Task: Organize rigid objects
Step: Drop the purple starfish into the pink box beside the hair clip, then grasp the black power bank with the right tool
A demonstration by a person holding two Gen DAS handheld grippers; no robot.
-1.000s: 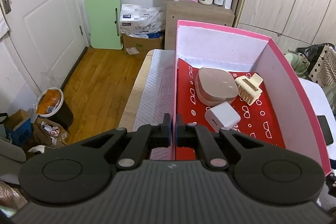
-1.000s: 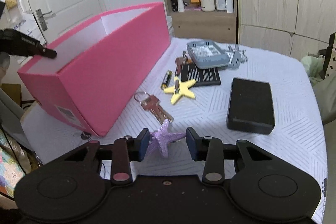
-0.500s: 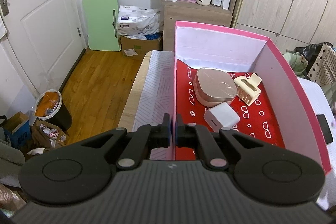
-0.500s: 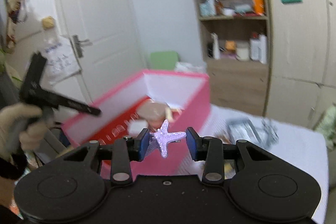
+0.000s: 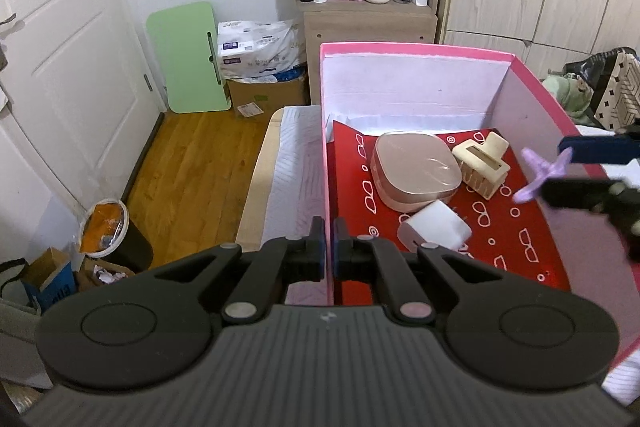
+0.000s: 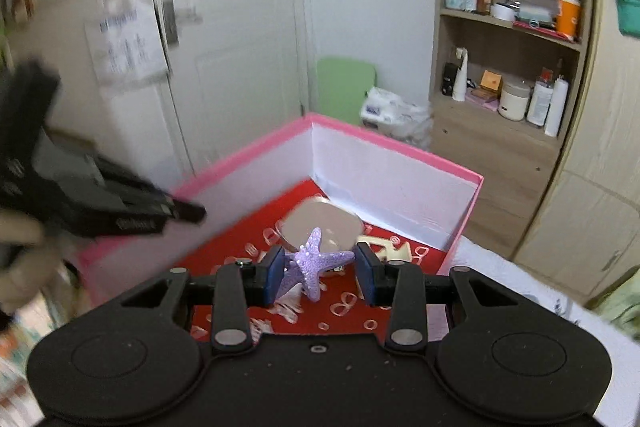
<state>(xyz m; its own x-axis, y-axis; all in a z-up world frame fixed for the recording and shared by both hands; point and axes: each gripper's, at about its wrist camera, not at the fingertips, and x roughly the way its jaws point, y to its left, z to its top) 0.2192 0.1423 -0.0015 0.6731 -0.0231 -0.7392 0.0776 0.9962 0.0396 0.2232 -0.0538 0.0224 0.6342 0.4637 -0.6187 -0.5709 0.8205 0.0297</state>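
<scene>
Underneath, white quilted cover point(image 5: 294, 163); beyond, wooden floor point(image 5: 192, 163).

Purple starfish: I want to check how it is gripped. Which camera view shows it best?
The right wrist view: the purple starfish sits centred and sharp, held in the right gripper. The left wrist view shows it small, at the right edge, over the pink box.
</scene>
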